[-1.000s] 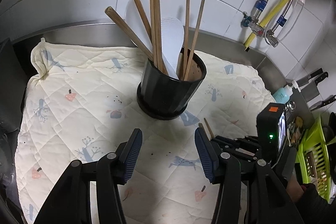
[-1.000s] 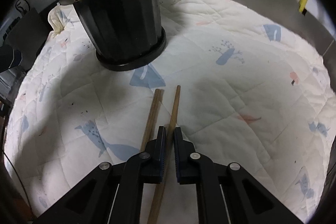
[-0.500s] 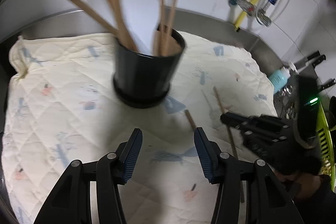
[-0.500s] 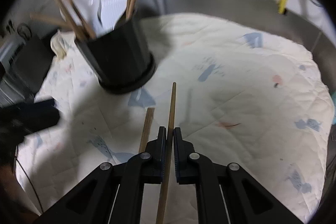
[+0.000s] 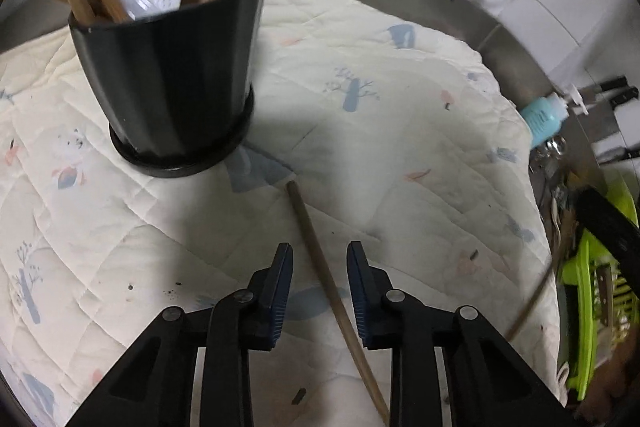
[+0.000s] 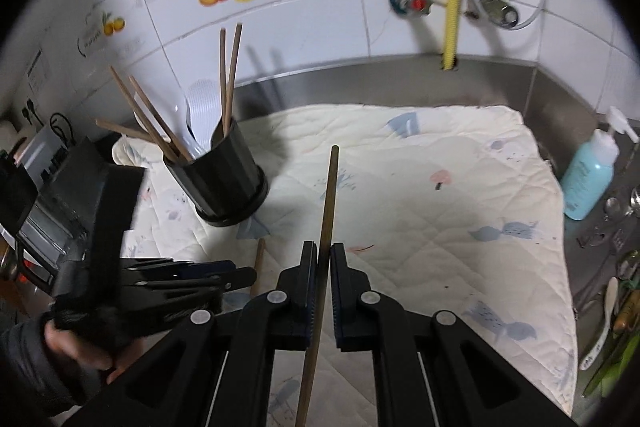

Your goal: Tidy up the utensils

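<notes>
My left gripper (image 5: pixel 316 277) has just been closing around the loose chopstick (image 5: pixel 320 267) on the cloth (image 5: pixel 400 115), pads not yet touching. Its long axis runs from 5 to 11 o'clock, toward the black holder (image 5: pixel 172 75). My right gripper (image 6: pixel 324 267) clamps another chopstick (image 6: pixel 329 195).

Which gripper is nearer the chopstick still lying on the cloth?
Left. The left gripper straddles the loose chopstick, jaws closing in but not pressing it. The right gripper is raised off to the side, clamping another chopstick.
</notes>
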`<state>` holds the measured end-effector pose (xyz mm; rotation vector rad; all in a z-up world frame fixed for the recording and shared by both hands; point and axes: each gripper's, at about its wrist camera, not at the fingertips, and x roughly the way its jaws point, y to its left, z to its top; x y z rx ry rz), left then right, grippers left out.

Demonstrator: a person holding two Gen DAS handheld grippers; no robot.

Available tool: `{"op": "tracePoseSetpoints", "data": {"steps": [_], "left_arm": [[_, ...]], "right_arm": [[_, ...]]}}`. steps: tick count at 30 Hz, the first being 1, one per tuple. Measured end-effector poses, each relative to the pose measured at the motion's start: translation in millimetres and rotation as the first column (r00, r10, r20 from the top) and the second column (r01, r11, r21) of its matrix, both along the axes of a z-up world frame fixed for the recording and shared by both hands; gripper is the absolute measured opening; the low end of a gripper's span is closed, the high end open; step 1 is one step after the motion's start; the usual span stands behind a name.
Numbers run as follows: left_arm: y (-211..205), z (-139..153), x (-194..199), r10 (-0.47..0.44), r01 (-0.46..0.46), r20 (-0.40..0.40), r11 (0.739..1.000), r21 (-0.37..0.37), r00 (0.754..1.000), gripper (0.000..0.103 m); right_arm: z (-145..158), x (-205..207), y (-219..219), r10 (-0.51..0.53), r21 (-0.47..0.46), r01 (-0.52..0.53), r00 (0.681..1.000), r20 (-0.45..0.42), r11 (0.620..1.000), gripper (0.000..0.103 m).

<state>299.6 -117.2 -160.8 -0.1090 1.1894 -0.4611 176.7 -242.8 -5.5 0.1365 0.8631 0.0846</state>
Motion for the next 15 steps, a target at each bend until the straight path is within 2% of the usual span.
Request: {"op": "tracePoseSetpoints", "data": {"steps": [6, 15], "left_arm": [[-10, -12, 10, 0.015, -0.014, -0.038, 1.0, 0.024, 0.999, 0.026], [-20, -20, 14, 0.036, -0.033, -0.044, 0.996, 0.081, 0.998, 0.011]], "right_arm": [[7, -10, -6, -0.012, 0.002, 0.012, 1.0, 0.025, 1.0, 0.009], [15, -18, -11, -0.017, 0.006, 0.017, 0.999, 0.048, 1.0, 0.009]]}}
